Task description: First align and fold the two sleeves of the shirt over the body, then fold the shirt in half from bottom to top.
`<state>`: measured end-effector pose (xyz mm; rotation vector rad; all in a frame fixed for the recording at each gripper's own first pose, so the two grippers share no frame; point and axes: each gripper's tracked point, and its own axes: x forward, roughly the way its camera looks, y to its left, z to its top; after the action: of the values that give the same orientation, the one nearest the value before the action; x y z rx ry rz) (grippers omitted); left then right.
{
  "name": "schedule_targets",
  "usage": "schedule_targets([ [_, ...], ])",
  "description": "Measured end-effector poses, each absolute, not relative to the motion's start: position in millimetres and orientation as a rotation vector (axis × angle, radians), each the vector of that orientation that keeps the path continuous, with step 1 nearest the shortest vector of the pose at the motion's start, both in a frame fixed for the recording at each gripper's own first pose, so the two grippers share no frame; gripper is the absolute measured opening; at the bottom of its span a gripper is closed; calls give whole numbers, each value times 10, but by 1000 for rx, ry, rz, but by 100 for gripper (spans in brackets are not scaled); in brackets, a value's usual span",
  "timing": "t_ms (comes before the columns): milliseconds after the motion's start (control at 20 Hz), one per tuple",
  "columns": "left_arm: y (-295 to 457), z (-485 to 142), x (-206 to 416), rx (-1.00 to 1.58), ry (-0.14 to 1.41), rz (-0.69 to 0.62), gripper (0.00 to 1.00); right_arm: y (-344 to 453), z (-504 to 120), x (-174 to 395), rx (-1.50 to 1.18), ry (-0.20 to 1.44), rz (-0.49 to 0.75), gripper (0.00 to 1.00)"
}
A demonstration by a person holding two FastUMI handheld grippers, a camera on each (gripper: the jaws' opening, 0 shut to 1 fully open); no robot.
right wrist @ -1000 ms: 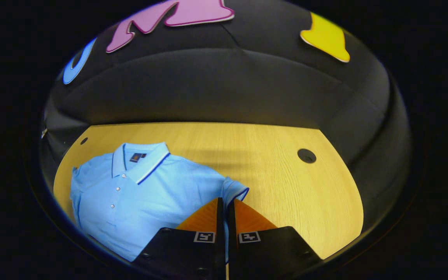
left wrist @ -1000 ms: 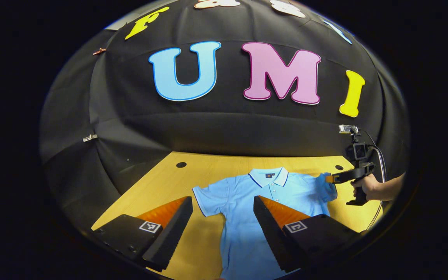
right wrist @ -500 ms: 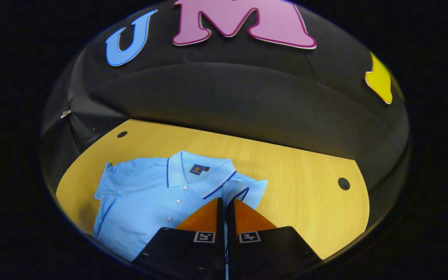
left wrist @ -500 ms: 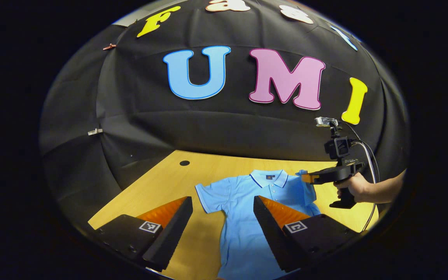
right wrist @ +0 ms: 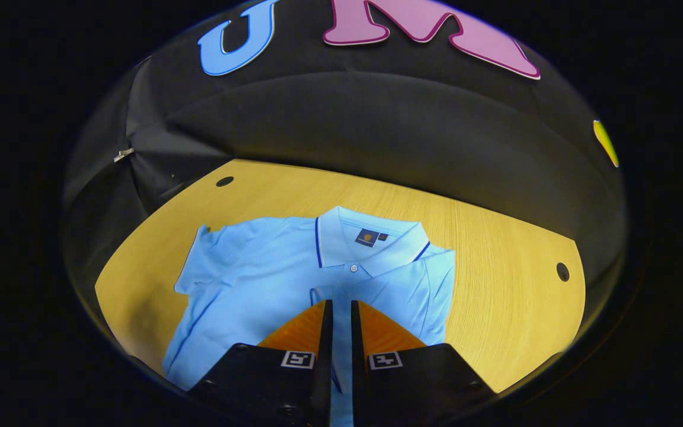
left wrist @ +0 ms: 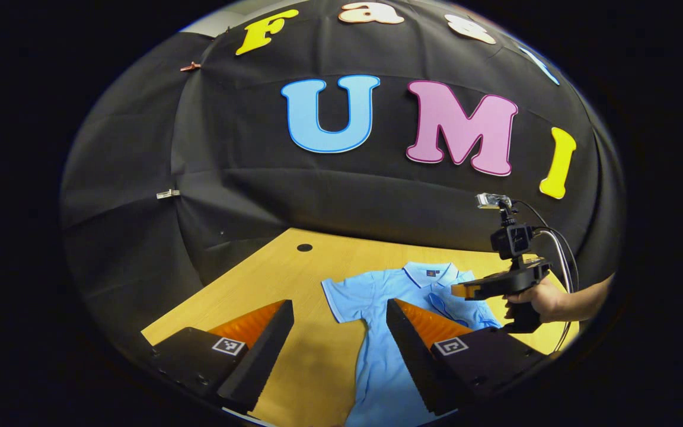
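Black cloth booth wall behind a wooden counter. Light blue polo shirt flat on the counter, face up, collar toward the back wall, hem toward the near edge; long axis near-to-far. Right sleeve folded across the chest below the collar, pinched between the narrowly closed fingers of the right gripper; same gripper seen in the left gripper view, held by a hand over the shirt. Left sleeve spread out flat. Left gripper wide apart, holding nothing, hovering near the shirt's lower part.
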<state>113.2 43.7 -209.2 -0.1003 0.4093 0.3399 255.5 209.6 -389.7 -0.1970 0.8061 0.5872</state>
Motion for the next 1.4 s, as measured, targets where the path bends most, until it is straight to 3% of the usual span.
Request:
schedule_targets([
  [100,517,-2140,1249,-98,405,335,100,2078,-3783,2484,-190,798,601,25],
  [150,549,-2165,1333,-102,403,323,100,2059,-3719,2459,-183,791,605,35],
  [250,629,-2291,1729,-117,414,251,100,1915,-3465,2365,-168,752,605,78],
  [350,702,-2403,2003,-114,423,221,100,1789,-3345,2335,-171,737,599,88],
  [550,813,-2755,2502,-92,460,179,100,1361,-3030,2319,-156,698,547,96],
  [700,912,-3358,2964,-86,539,181,100,759,-2913,2173,-126,711,447,96],
  [950,1248,-3739,3375,-73,576,224,100,175,-2955,1989,-150,736,373,96],
  [1400,1410,-4390,3640,-69,729,198,100,-616,-2887,1936,-134,739,233,96],
])
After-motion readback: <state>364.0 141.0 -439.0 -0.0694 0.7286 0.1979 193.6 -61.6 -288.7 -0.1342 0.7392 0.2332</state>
